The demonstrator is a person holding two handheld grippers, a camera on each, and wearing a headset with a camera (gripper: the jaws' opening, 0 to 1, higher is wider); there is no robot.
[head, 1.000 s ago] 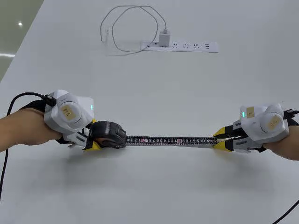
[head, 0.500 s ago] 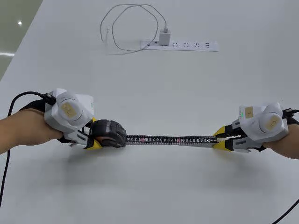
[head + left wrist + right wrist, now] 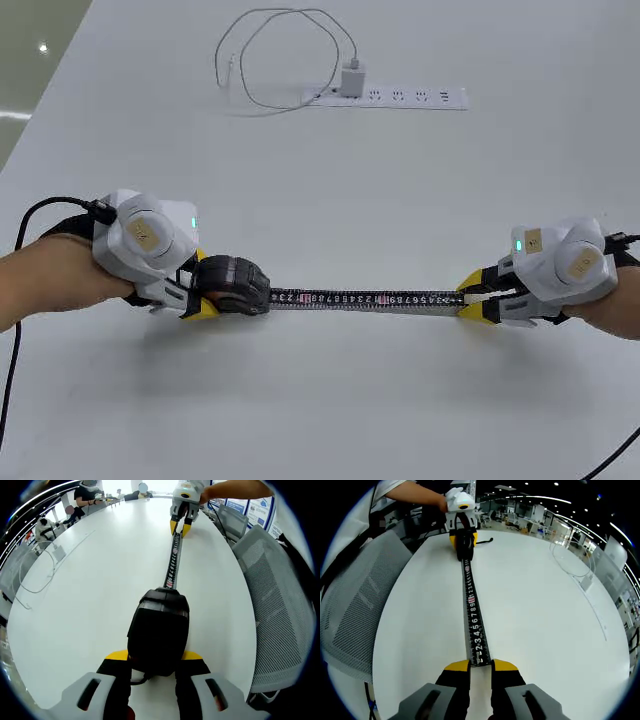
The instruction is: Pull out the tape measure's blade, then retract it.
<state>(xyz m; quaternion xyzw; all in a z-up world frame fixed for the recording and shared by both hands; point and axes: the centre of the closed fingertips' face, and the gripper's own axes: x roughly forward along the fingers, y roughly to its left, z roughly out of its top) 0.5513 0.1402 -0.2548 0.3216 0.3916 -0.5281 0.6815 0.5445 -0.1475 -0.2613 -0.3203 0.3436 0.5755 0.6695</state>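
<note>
A black tape measure case (image 3: 232, 286) rests on the white table (image 3: 330, 200), with my left gripper (image 3: 205, 295) shut around it from the left. The blade (image 3: 365, 299) runs out of the case to the right, low over the tabletop. My right gripper (image 3: 472, 296) is shut on the blade's end. In the left gripper view the case (image 3: 159, 630) sits between my yellow-tipped left gripper (image 3: 155, 656), and the blade (image 3: 173, 562) leads away to the right gripper (image 3: 181, 526). In the right gripper view my right gripper (image 3: 480, 666) pinches the blade (image 3: 472, 617), which reaches the case (image 3: 464, 542).
A white power strip (image 3: 385, 98) with a plugged charger and a looping white cable (image 3: 270, 60) lies at the back of the table. A black cable (image 3: 15, 330) trails off the left hand. A grey mesh chair (image 3: 280, 610) stands along the table's near edge.
The blade's markings have slid a little toward the case. Both grippers keep their hold and have barely moved.
</note>
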